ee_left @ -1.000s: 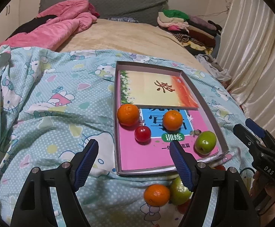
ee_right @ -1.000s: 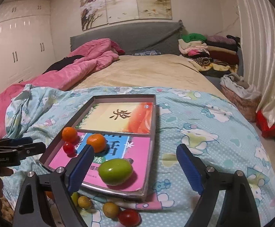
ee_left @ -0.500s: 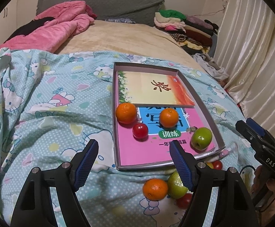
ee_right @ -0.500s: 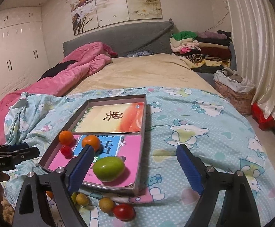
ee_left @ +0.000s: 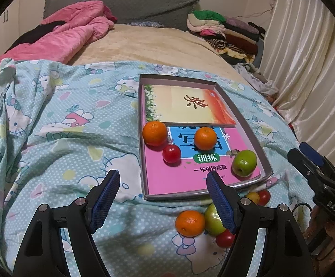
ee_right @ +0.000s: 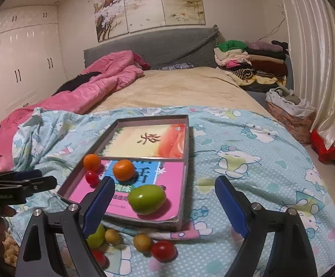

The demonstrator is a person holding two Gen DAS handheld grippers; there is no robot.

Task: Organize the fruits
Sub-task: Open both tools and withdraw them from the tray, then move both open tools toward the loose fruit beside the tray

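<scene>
1. Both tools are released and hold nothing: the left gripper [ee_left: 162, 190] hovers with its jaws spread above the bedsheet [ee_left: 63, 138], and the right gripper [ee_right: 165, 198] is equally wide and bare beside the shallow box [ee_right: 185, 152].
2. Already in the box are two oranges [ee_left: 155, 133] [ee_left: 205, 138], a red cherry tomato [ee_left: 171, 153] and a green apple [ee_left: 244, 163], all sitting on the pink workbook [ee_left: 167, 180].
3. Loose fruit waits on the sheet just in front of the box's near edge: an orange [ee_left: 190, 223], a green fruit [ee_left: 212, 220] touching it, a red tomato [ee_left: 225, 239] and, further right, a small yellow fruit [ee_left: 252, 197] beside another red one [ee_left: 264, 197].
4. The next pick is probably the loose orange, since it lies nearest the left jaws. The person would do well to come straight down over it so that the pads meet its widest part (the soft bedding may let it roll), and squeeze gently.
5. The lift should clear the box wall before release, placing it on a bare pink patch away from the apple.
6. Readable writing: "训练" [ee_left: 207, 158] in a green oval and "一年级提高篇" [ee_left: 210, 168] below it on the workbook. The right tool's body reads "DAS" [ee_left: 331, 206]. The upper book [ee_left: 185, 103] carries one brushed character, not clearly legible.
</scene>
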